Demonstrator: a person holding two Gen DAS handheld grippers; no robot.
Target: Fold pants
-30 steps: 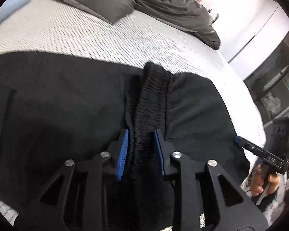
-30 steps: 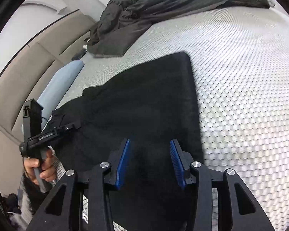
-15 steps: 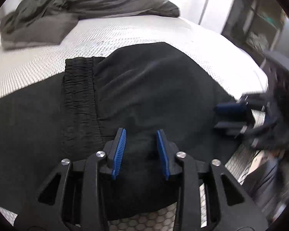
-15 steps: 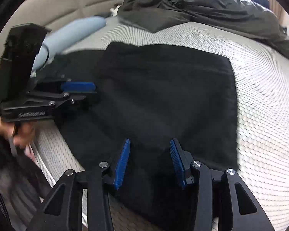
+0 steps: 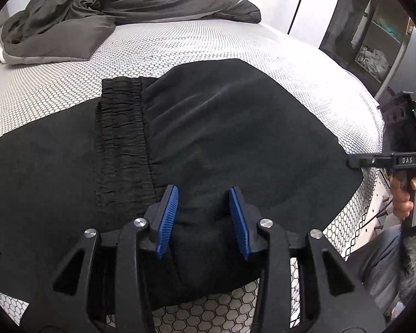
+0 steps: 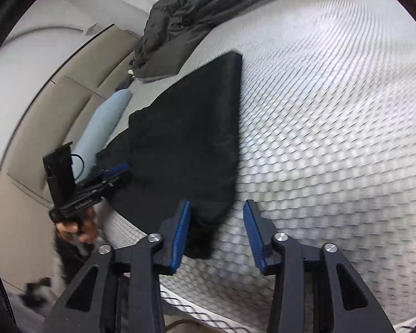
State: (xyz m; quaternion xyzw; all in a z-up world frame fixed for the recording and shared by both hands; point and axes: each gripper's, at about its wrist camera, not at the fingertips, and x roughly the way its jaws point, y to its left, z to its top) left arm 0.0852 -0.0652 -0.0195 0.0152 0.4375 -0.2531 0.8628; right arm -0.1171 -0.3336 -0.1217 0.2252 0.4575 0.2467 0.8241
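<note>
Black pants [image 5: 235,138] lie folded flat on the honeycomb-patterned mattress [image 5: 194,44], the gathered waistband [image 5: 122,127] running away from me left of centre. My left gripper [image 5: 203,217] hovers at the near edge, its jaws opening; a soft ridge of cloth lies between the blue pads [image 5: 167,216] without being pinched. In the right wrist view the pants [image 6: 191,138] stretch away, and their near corner [image 6: 208,222] sits beside the left pad of my right gripper [image 6: 216,231], whose jaws are closing with mattress showing between them. Each view catches the other gripper, right [image 5: 353,163] and left [image 6: 119,170].
A rumpled dark grey duvet [image 5: 124,5] covers the far end of the bed. A light blue pillow [image 6: 102,130] lies against the beige headboard [image 6: 47,127]. Dark open shelves [image 5: 374,36] stand past the bed's right edge. A hand [image 5: 405,194] holds the right gripper's handle.
My left gripper let go of the waistband, slid right along the near edge and rolled. My right gripper swung down to the pants' near right corner.
</note>
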